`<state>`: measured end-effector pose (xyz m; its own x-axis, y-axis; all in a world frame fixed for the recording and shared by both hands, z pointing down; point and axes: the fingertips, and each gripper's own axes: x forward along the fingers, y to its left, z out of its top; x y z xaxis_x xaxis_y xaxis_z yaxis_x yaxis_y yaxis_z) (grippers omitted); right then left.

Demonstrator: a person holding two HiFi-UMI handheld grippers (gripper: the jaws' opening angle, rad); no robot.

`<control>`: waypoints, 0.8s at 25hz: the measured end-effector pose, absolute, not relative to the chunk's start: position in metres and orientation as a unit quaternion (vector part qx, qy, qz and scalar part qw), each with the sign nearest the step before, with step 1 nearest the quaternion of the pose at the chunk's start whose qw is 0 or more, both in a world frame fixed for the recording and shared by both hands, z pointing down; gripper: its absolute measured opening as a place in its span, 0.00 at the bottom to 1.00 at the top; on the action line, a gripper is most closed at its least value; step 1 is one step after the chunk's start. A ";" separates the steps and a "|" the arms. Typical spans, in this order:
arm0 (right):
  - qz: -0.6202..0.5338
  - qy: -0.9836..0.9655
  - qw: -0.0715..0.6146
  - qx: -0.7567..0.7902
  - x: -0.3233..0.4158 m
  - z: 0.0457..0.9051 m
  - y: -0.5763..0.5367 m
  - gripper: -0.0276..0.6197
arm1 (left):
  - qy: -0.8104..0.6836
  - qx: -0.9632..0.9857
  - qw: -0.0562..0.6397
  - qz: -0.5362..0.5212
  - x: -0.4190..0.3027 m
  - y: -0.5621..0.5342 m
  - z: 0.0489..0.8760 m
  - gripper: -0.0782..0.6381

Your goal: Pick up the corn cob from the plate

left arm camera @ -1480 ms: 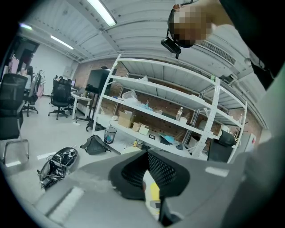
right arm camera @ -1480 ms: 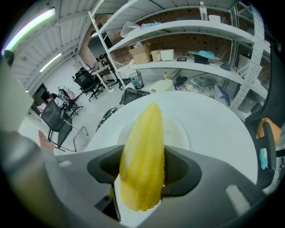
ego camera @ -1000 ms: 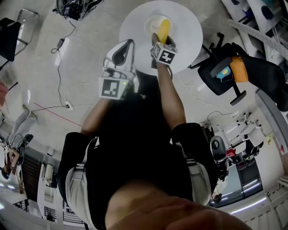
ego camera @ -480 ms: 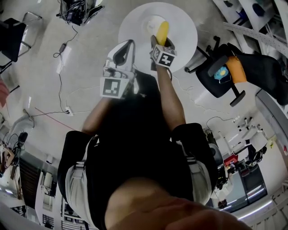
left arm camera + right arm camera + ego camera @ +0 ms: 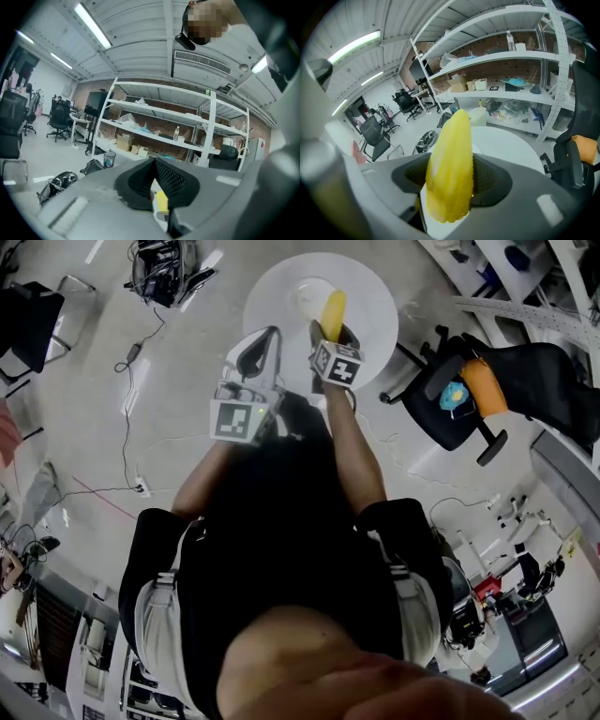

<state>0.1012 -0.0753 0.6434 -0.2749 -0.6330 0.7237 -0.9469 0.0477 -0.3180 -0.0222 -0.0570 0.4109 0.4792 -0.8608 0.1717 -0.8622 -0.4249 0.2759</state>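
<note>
1. Room: a workshop with white shelving [image 5: 511,58] against a brick wall, an office chair [image 5: 459,399], and cables trailing over the floor [image 5: 141,427].
2. Surface [image 5: 380,296]: round, white and smooth, with a small white plate [image 5: 306,289] near its middle.
3. Corn cob [image 5: 450,178]: probably light, stiff and ridged, so it should not slip. It tapers, so the thick middle is the best place to hold. It appears to hang just above the plate.
4. Right gripper [image 5: 332,332]: clamped across the cob's thicker part, with the tip pointing away.
5. Left gripper [image 5: 153,164]: jaws together and empty, over the surface's near edge.
</note>
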 end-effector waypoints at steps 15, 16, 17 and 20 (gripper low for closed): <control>0.354 -0.745 0.160 0.542 0.119 0.585 -0.042 0.45 | -0.532 0.840 0.105 -0.021 0.001 -0.020 0.363 0.12; 0.353 -0.748 0.159 0.540 0.121 0.583 -0.039 0.45 | -0.533 0.840 0.102 -0.022 0.002 -0.018 0.361 0.12; 0.352 -0.749 0.158 0.539 0.122 0.581 -0.038 0.45 | -0.535 0.839 0.099 -0.023 0.003 -0.017 0.358 0.12; 0.350 -0.753 0.152 0.536 0.121 0.577 -0.036 0.45 | -0.539 0.837 0.092 -0.021 -0.001 -0.013 0.350 0.12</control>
